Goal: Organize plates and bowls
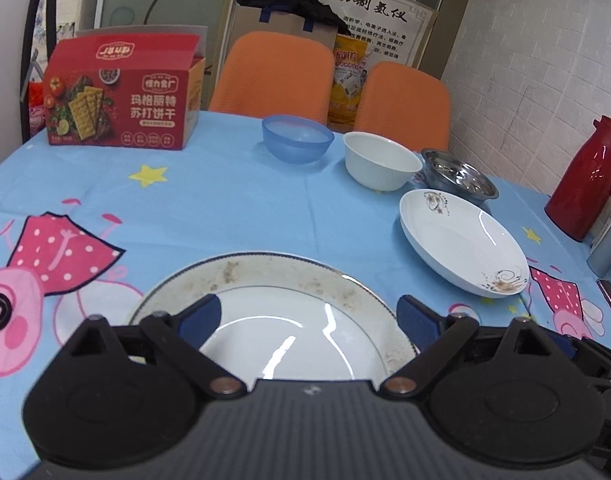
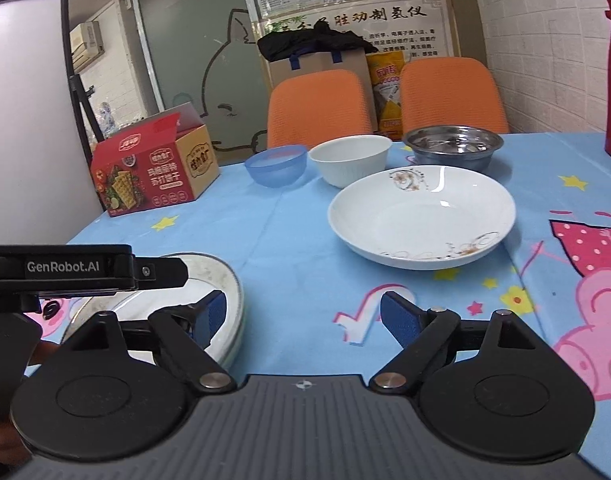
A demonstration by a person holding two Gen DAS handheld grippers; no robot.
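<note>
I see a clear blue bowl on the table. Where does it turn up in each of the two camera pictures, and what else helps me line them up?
Left wrist view: the blue bowl sits upper middle, at the table's far edge, left of the white bowl.
Right wrist view: the blue bowl is left of centre, again just left of the white bowl.
Shared landmark: the red cracker box, further left in both.

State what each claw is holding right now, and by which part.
Nothing is held. The left claw is open above the rimmed plate without closing on it; the right claw is open over the tablecloth.
</note>
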